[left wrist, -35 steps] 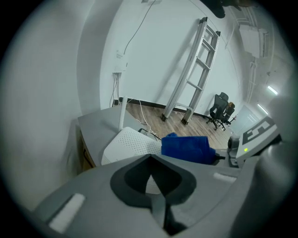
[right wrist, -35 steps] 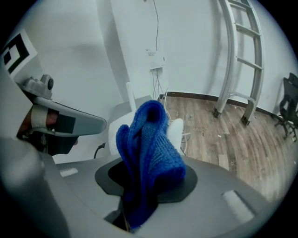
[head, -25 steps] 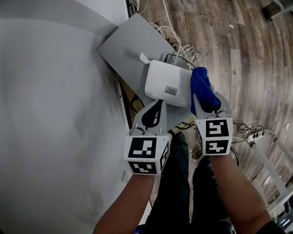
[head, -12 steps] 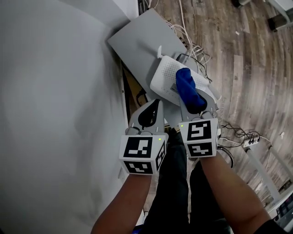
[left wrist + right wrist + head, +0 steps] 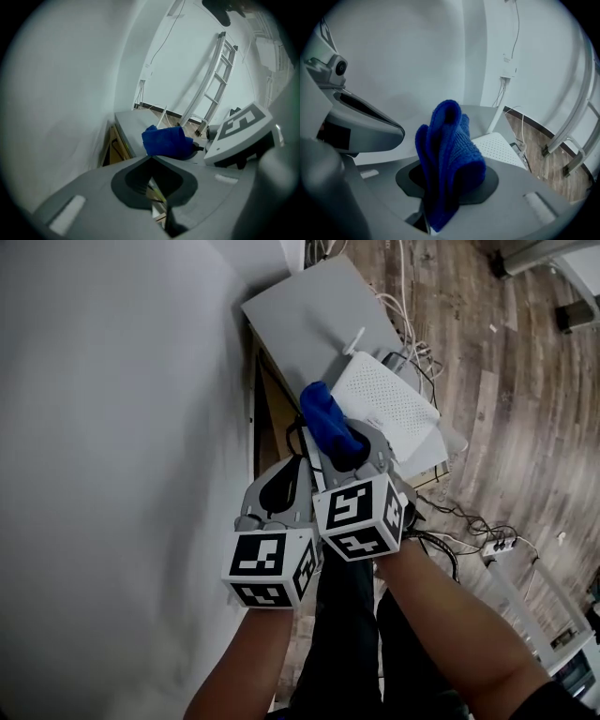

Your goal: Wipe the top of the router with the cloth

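The white router point(image 5: 394, 404) lies flat on a grey board point(image 5: 309, 315) beside the wall, its perforated top showing, also in the right gripper view point(image 5: 499, 147). A folded blue cloth point(image 5: 326, 420) sticks out of my right gripper point(image 5: 339, 451), which is shut on it at the router's left near edge. In the right gripper view the cloth point(image 5: 450, 154) stands up between the jaws point(image 5: 445, 187). My left gripper point(image 5: 289, 482) hangs just left of the right one, shut with nothing in it point(image 5: 151, 161), and looks at the cloth point(image 5: 166, 140).
A pale wall point(image 5: 112, 427) fills the left side. White cables point(image 5: 412, 329) run behind the router over the wood floor, and a power strip point(image 5: 497, 545) lies at the right. A metal ladder point(image 5: 213, 89) leans on the wall beyond. A person's dark trousers are below.
My right gripper has carried the cloth leftward across the router's top, from its right side to its left edge. The left gripper has stayed shut close beside it.
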Motion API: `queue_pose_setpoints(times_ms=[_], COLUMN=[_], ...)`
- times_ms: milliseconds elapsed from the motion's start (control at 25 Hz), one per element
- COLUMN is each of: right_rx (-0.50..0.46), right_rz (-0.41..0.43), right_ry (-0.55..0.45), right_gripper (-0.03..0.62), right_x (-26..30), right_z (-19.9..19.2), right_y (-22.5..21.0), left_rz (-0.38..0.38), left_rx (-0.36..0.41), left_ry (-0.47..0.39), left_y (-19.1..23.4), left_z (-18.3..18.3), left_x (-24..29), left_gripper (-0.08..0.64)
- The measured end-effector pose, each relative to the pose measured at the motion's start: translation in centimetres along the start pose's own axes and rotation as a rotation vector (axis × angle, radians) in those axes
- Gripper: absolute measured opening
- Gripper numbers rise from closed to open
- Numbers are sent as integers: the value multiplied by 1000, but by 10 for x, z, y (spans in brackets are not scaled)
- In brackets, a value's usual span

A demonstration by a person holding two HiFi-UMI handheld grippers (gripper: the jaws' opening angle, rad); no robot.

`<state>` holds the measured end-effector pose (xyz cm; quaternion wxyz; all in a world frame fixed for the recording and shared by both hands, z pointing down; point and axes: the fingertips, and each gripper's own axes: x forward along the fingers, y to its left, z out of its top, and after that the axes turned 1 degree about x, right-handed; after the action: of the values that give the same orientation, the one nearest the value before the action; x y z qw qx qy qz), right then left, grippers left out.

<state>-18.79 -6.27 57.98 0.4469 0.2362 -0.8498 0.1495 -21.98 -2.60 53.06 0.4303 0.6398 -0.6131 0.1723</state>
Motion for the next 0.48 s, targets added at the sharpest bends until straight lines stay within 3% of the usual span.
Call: queue_pose_setpoints(times_ms=[200,480], right_rx=[-14,45], right_rz=[27,-4], right_ry=[30,84], right_gripper=[147,147], right_x=[2,-28], right_z=[-23,-73], right_y=[18,3], left_rz=[23,-3], left_rx=[-11,4], left_ry=[7,19], left_y=[7,-6], left_z=[-14,-21], left_x=[-9,-1], left_gripper=[2,0])
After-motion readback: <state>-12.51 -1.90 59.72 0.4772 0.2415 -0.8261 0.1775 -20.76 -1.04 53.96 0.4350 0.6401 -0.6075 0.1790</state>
